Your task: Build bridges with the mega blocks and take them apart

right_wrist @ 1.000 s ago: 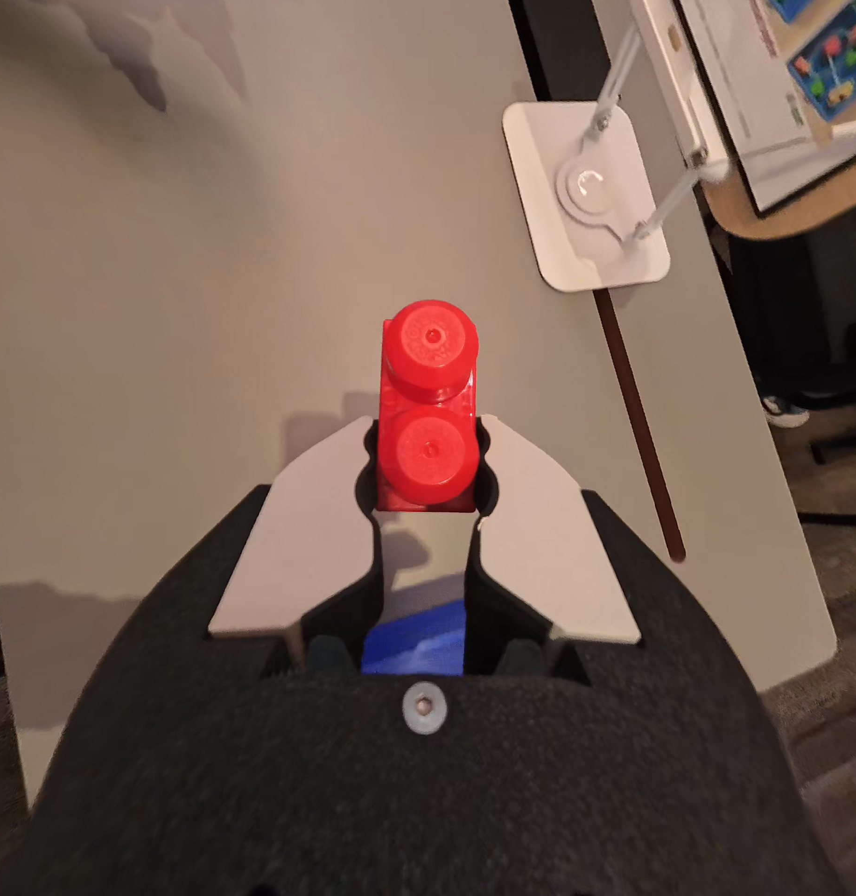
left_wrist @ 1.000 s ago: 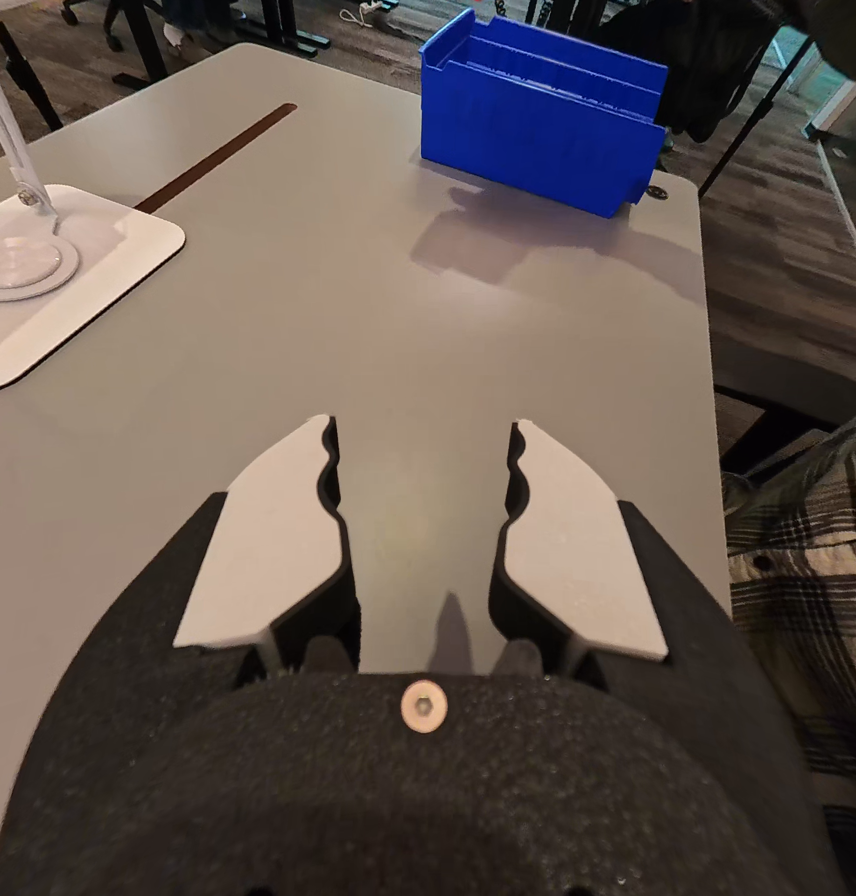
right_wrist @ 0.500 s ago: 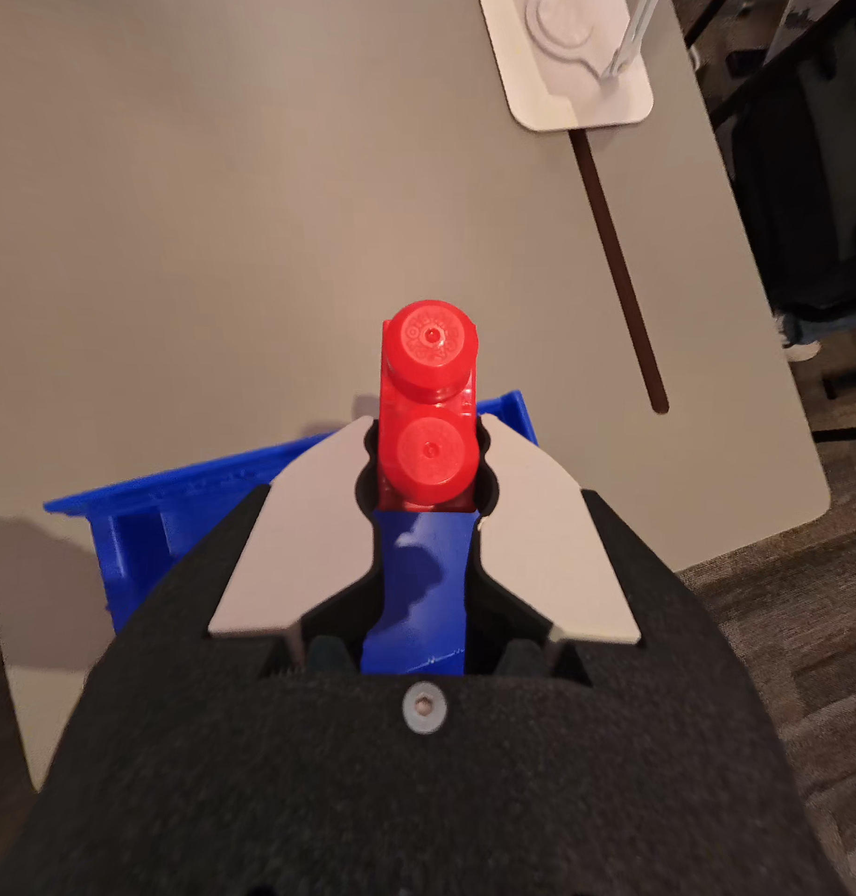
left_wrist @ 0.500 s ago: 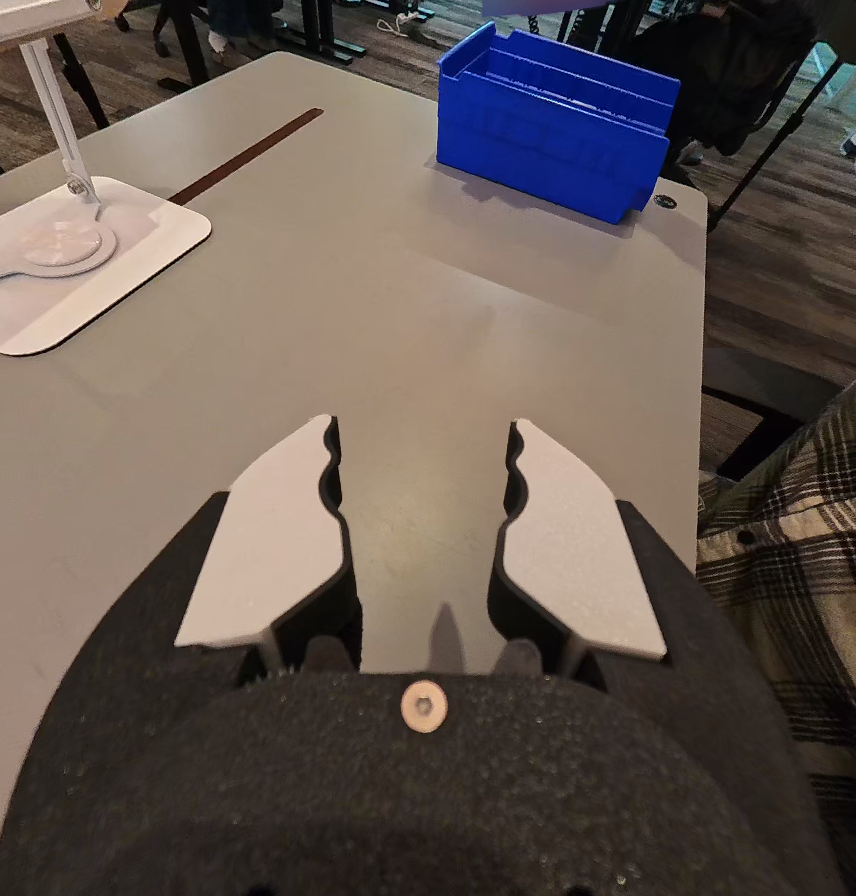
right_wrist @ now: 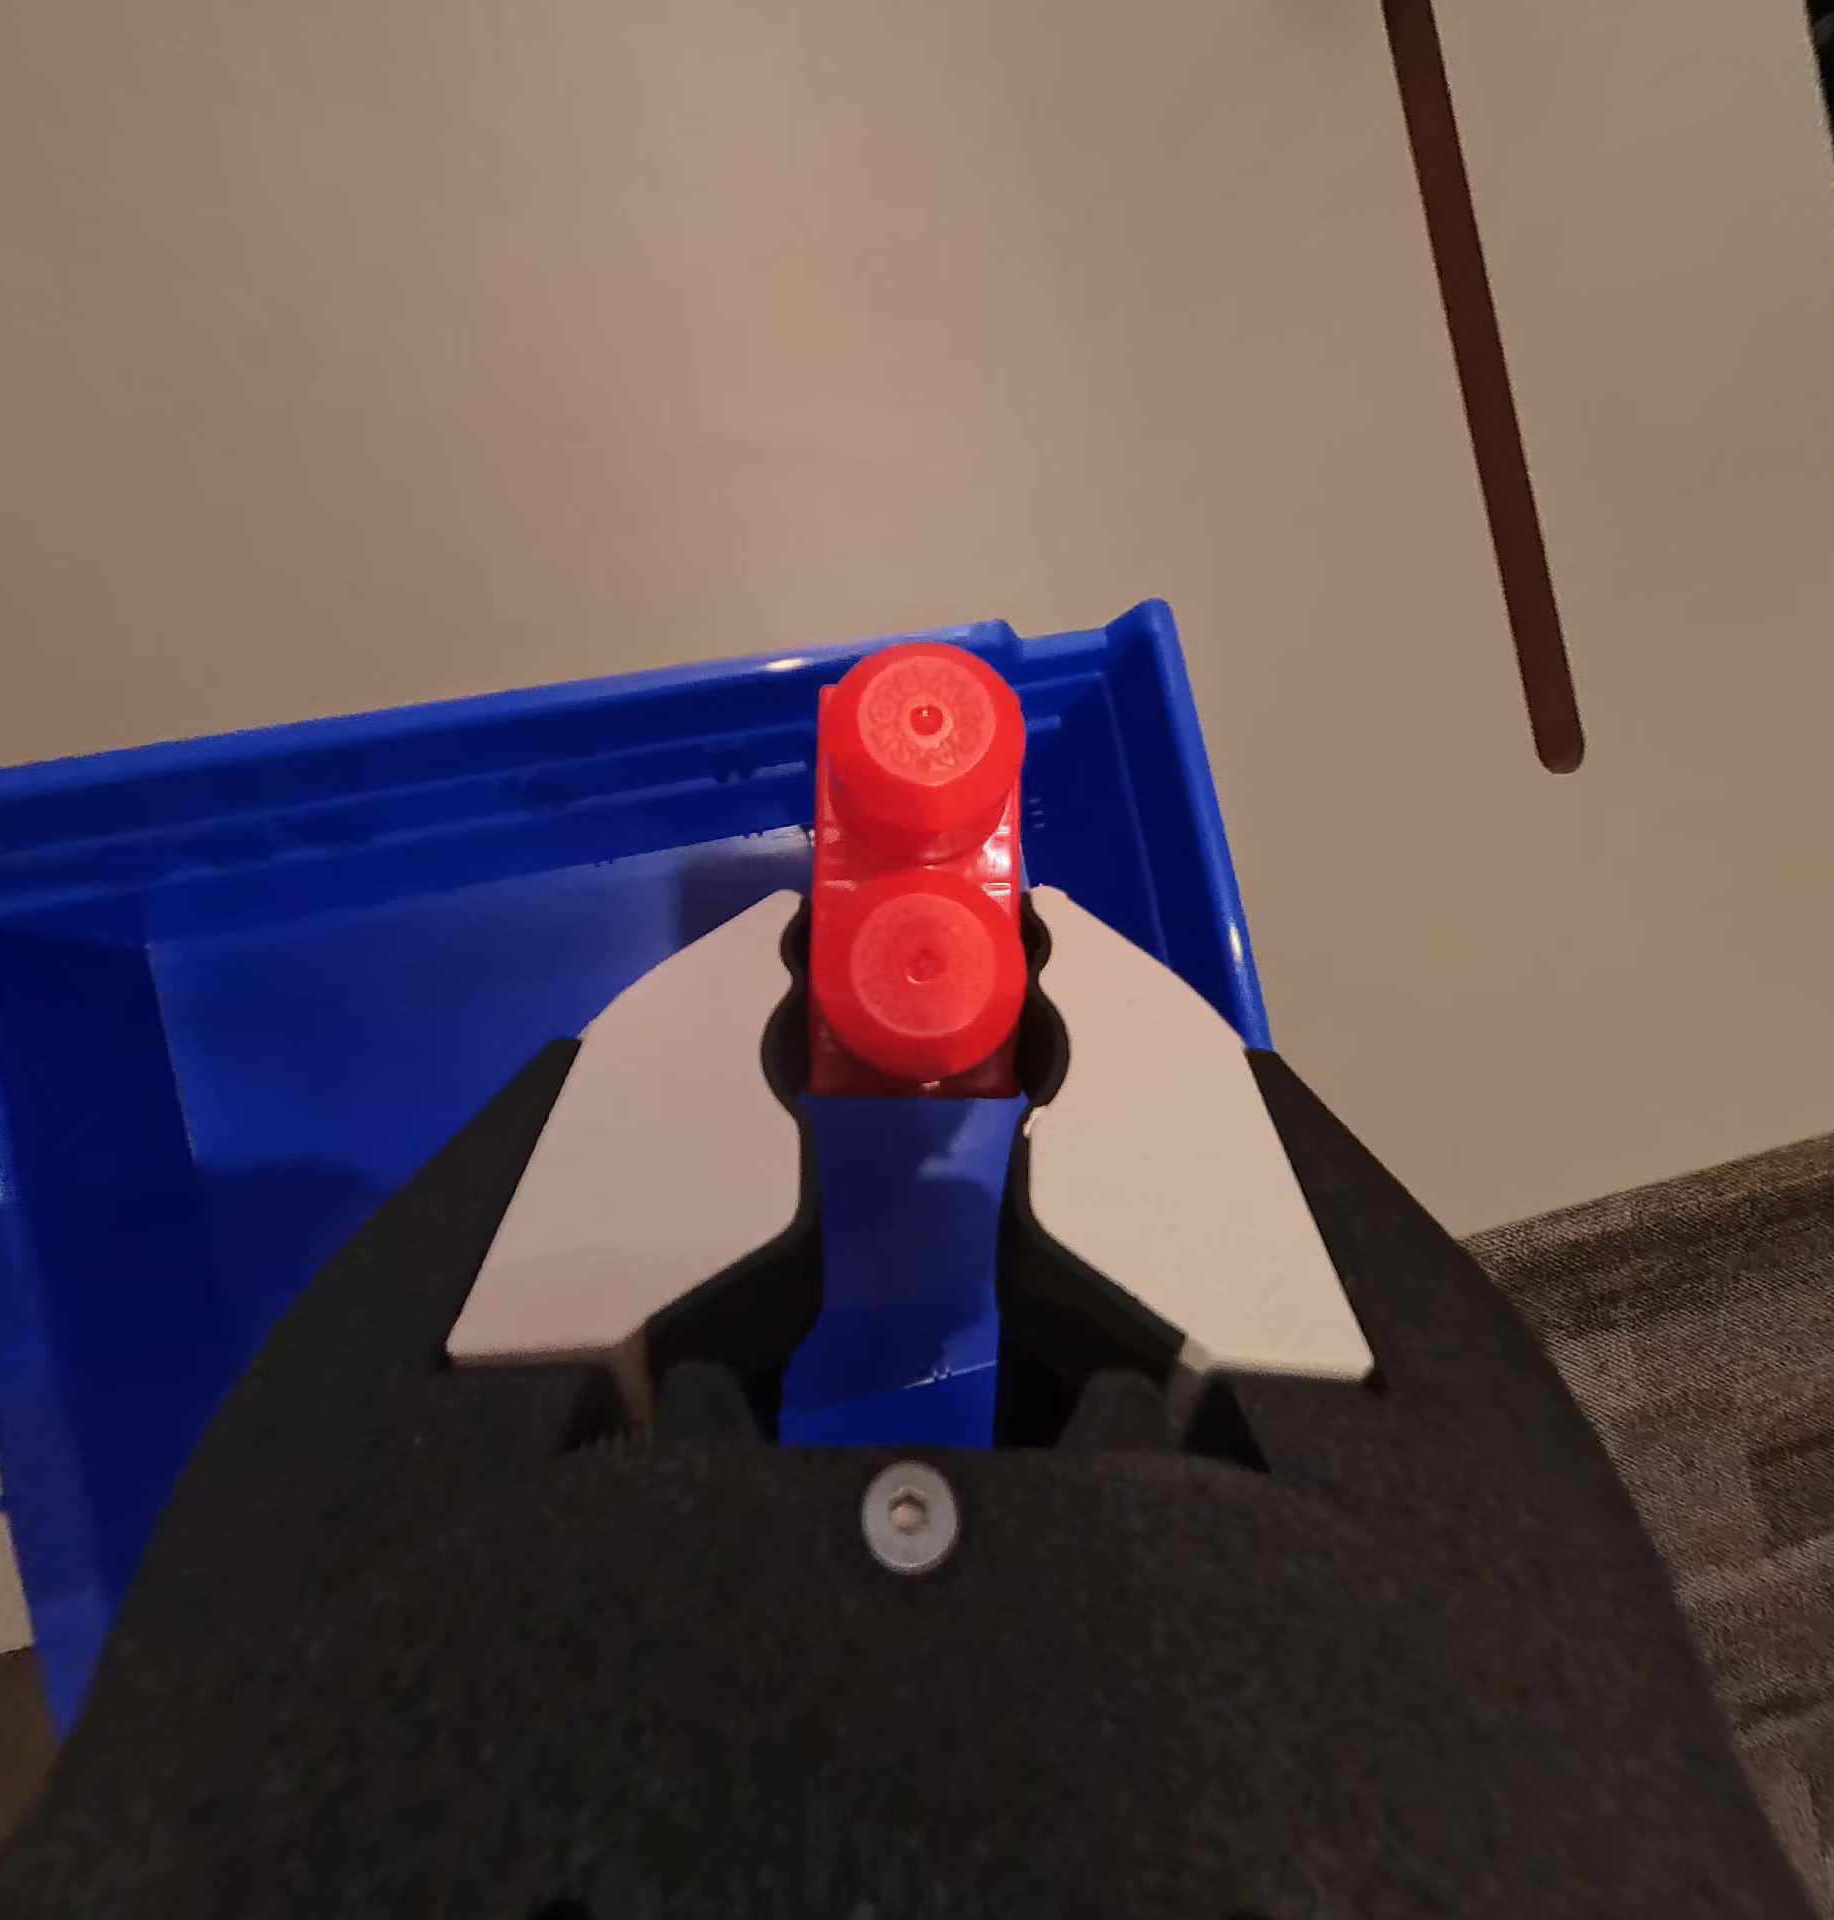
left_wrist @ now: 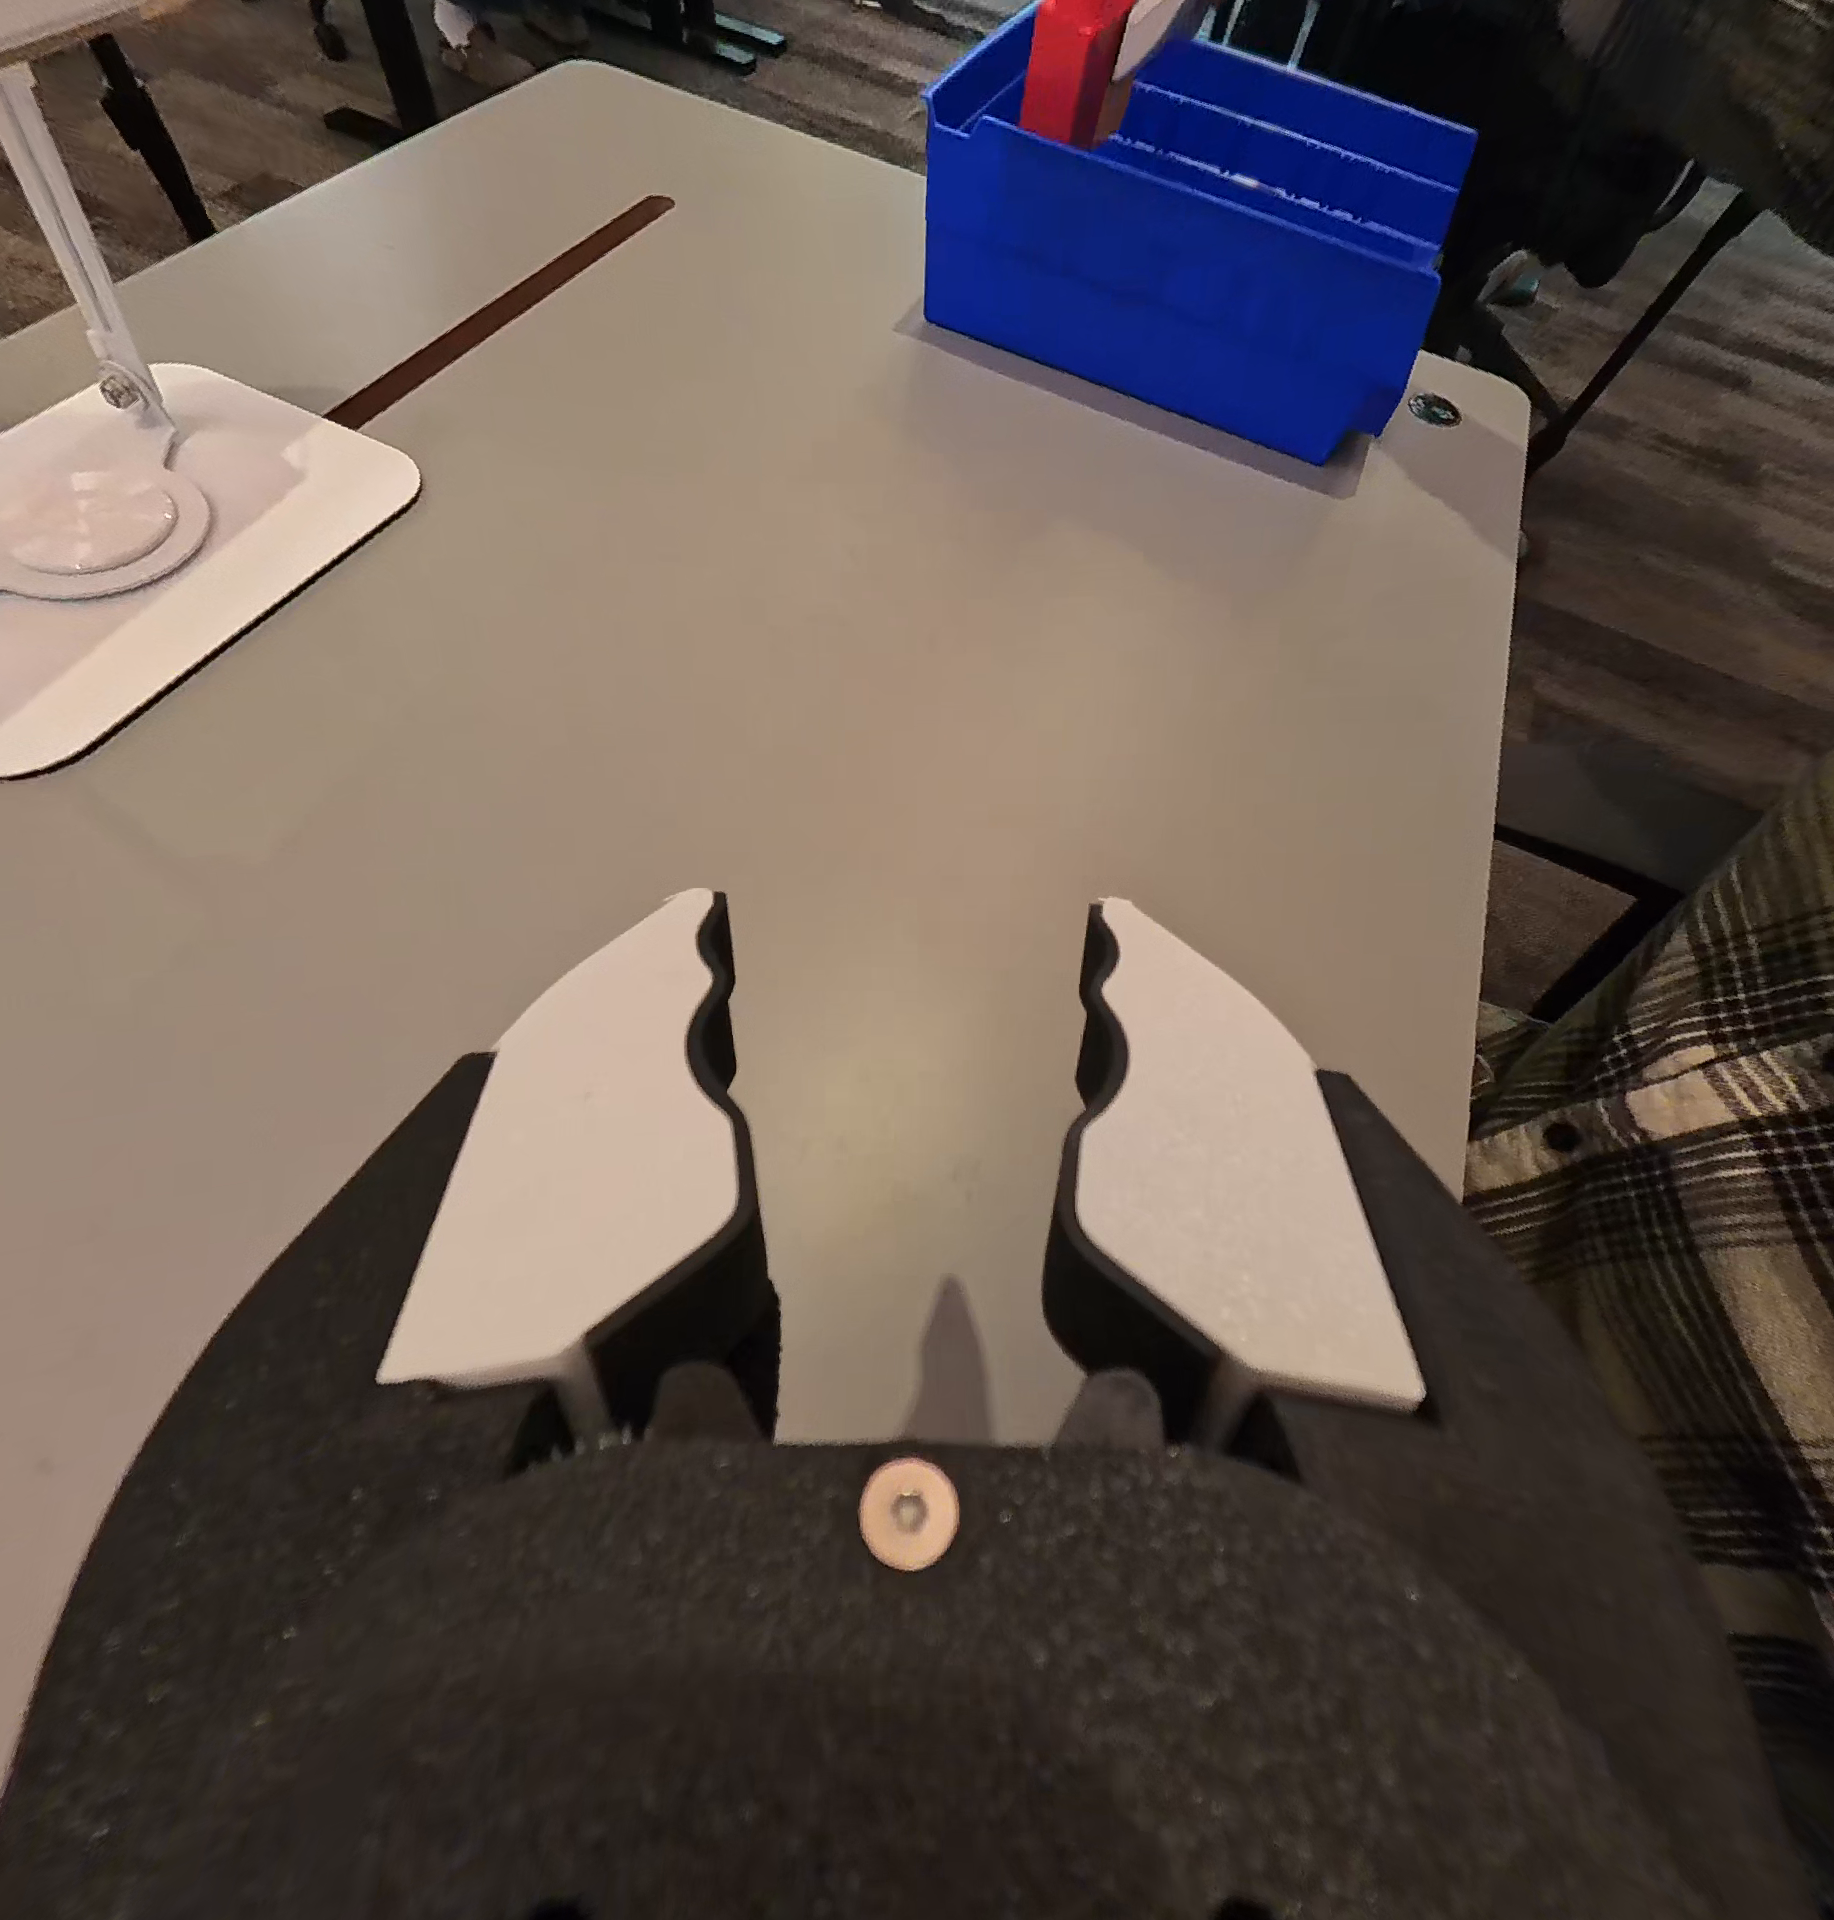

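My right gripper point(right_wrist: 918, 935) is shut on a red two-stud mega block point(right_wrist: 918, 831) and holds it over the open blue bin point(right_wrist: 373, 935), near the bin's right end. In the left wrist view the red block point(left_wrist: 1064, 68) and a right fingertip point(left_wrist: 1147, 31) show above the blue bin point(left_wrist: 1183, 270) at the table's far right corner. My left gripper point(left_wrist: 905, 925) is open and empty, low over the bare grey table point(left_wrist: 788, 623) near its front. The bin's floor is mostly hidden.
A white lamp base point(left_wrist: 144, 540) with its arm stands at the table's left. A dark slot point(left_wrist: 497, 312) runs along the table behind it, also in the right wrist view point(right_wrist: 1474, 395). A person's plaid sleeve point(left_wrist: 1671, 1143) is at the right edge. The grippers' ends are close to 55 cm from one another.
My right gripper has carried the red block from over the bare table to over the blue bin. My left gripper has stayed open and shifted only slightly.
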Demonstrator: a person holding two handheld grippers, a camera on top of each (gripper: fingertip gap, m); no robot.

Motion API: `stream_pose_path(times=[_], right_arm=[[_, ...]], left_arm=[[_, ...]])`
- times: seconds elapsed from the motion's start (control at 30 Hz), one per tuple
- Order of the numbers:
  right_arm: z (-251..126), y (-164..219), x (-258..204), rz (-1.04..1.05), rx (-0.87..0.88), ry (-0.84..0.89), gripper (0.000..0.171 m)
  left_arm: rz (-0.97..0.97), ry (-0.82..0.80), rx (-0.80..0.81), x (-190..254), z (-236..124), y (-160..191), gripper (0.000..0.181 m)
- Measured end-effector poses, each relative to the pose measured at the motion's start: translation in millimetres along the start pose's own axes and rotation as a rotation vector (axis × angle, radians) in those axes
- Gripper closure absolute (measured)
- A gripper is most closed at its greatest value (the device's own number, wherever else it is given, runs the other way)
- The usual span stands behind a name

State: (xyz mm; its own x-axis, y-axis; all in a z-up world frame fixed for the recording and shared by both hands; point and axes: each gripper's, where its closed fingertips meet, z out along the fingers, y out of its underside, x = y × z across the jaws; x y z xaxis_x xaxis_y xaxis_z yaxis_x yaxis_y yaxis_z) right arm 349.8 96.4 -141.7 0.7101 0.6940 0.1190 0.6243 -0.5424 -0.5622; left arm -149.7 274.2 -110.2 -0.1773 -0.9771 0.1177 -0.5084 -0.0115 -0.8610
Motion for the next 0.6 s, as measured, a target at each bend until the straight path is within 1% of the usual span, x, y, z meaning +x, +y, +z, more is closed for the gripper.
stream_pose_path(times=[0.6], right_arm=[[44.2,23.5,2.8,0.008,-0.021,-0.098,0.135]], left_arm=[[-0.003,-0.011,-0.042,-4.1,0.9,2.4,0.118]])
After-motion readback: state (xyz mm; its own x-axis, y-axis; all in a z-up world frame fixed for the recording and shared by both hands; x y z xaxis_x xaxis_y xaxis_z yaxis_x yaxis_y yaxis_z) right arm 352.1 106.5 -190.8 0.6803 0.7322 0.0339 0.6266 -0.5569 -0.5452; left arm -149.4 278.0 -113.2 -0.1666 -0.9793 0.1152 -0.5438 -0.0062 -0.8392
